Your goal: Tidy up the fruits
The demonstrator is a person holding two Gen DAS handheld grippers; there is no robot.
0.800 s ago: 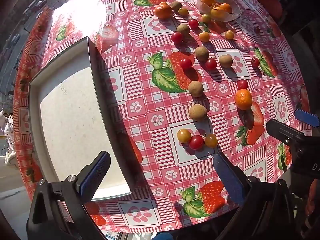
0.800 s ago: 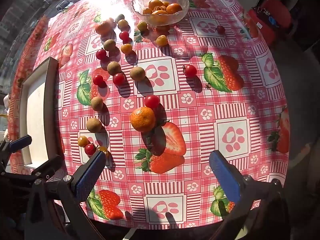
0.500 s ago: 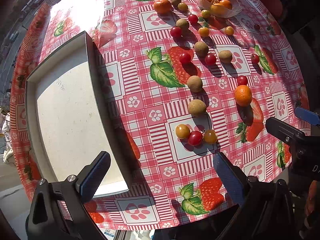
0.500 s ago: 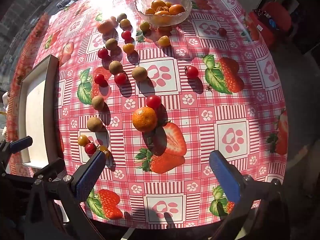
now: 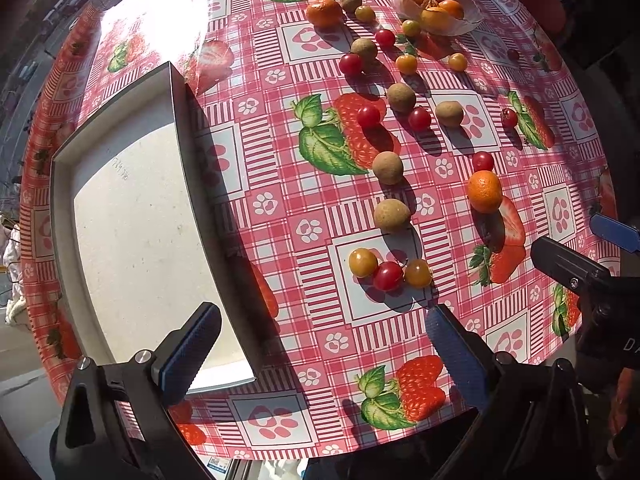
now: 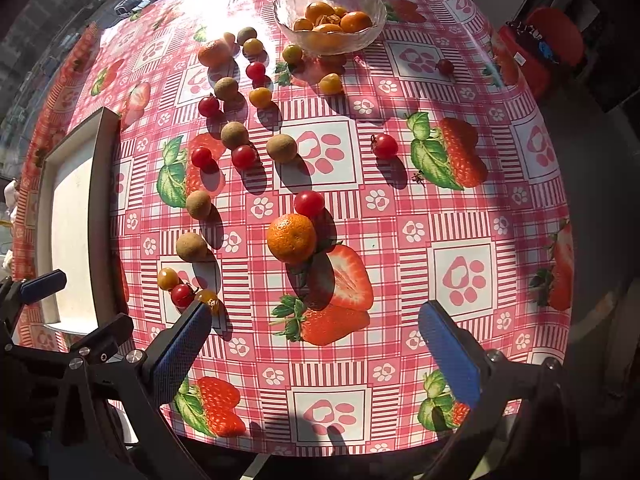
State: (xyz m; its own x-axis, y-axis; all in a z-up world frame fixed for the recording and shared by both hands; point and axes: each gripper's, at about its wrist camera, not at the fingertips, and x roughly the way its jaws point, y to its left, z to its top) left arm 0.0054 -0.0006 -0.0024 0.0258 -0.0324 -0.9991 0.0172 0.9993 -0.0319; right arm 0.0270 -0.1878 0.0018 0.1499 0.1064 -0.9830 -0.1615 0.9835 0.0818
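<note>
Loose fruit lies scattered on a round table with a strawberry-print cloth (image 5: 304,232): red and yellow cherry tomatoes, brown longans, tangerines. A tangerine (image 6: 291,237) sits mid-table with a red tomato (image 6: 309,203) touching it. A trio of small tomatoes (image 5: 386,271) lies nearest my left gripper (image 5: 324,348), which hangs open high over the table's near edge. My right gripper (image 6: 316,344) is open too, above the printed strawberries, nothing between its fingers. A glass bowl (image 6: 372,4) at the far side holds orange fruit. An empty metal tray (image 5: 132,240) lies at the left.
The other gripper's blue-tipped fingers (image 5: 612,228) show at the right edge of the left wrist view. A red seat (image 6: 556,36) stands beyond the table at the far right. The table's right half (image 6: 460,272) bears only one stray tomato (image 6: 385,146).
Both views have drifted slightly so the table and fruit sit a little nearer and lower in frame. Both grippers stay wide open; no fruit has moved.
</note>
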